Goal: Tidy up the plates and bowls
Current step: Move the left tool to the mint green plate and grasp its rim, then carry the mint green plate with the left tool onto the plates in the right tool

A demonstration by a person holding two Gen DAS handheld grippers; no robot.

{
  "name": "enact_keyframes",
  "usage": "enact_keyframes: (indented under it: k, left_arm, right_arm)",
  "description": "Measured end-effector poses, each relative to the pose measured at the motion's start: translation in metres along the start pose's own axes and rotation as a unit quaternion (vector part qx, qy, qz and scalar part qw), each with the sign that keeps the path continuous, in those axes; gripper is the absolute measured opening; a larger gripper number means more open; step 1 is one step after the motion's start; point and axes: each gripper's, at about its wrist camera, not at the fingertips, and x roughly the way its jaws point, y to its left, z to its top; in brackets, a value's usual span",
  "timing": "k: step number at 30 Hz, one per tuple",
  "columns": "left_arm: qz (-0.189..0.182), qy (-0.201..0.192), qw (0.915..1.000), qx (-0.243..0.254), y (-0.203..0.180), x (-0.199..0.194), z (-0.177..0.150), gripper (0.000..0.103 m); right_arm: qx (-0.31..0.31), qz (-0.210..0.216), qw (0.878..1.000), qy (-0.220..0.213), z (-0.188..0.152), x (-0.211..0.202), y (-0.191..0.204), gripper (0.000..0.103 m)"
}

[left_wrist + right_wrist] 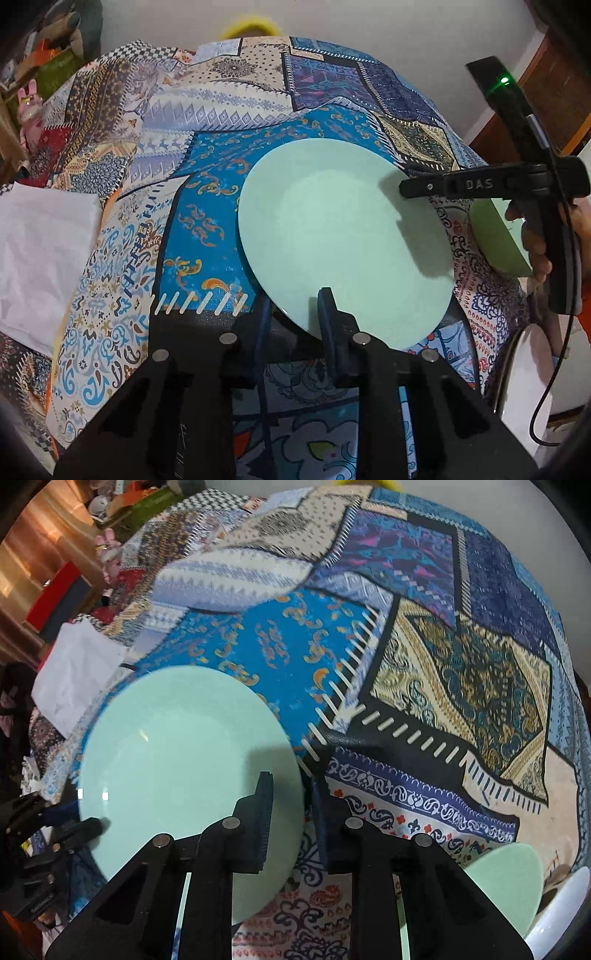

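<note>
Left wrist view: left gripper (293,308) clamps the near rim of the mint plate (343,236) on the patchwork cloth (207,177); right gripper (410,186) grips the far rim, likely for a two-handed lift. Green bowl (495,236) sits beside.

Right wrist view: right gripper (291,794) straddles the plate (177,746) rim, clamped. Only here: a white dish (565,915) edge beside the bowl (513,878).

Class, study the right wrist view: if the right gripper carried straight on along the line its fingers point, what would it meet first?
Most likely the rim of the mint-green plate, which already sits between the right gripper fingers; just beyond lies the patterned tablecloth. Depth is hard to judge through the fisheye.
</note>
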Motion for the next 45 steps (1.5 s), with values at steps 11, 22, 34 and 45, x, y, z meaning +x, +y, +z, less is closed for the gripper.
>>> enact_keyframes:
  k: [11,22,34,45]
  left_arm:
    - [0.006,-0.005,0.9997,-0.025,0.006,0.002,0.004,0.025]
    - [0.037,-0.016,0.9981,-0.046,0.031,-0.018,-0.009,0.025]
    - [0.019,-0.028,0.9988,-0.034,0.016,-0.056,-0.037,0.025]
    - [0.001,-0.038,0.9987,-0.033,-0.006,-0.091,-0.05,0.025]
  right_arm:
    - [0.0,0.007,1.0,-0.012,-0.006,0.0,0.007,0.02]
    - [-0.017,0.055,0.998,-0.019,-0.04,-0.014,0.033,0.019]
    - [-0.015,0.066,0.995,-0.066,-0.069,-0.047,0.044,0.019]
    - [-0.01,0.067,0.992,-0.108,-0.101,-0.087,0.047,0.019]
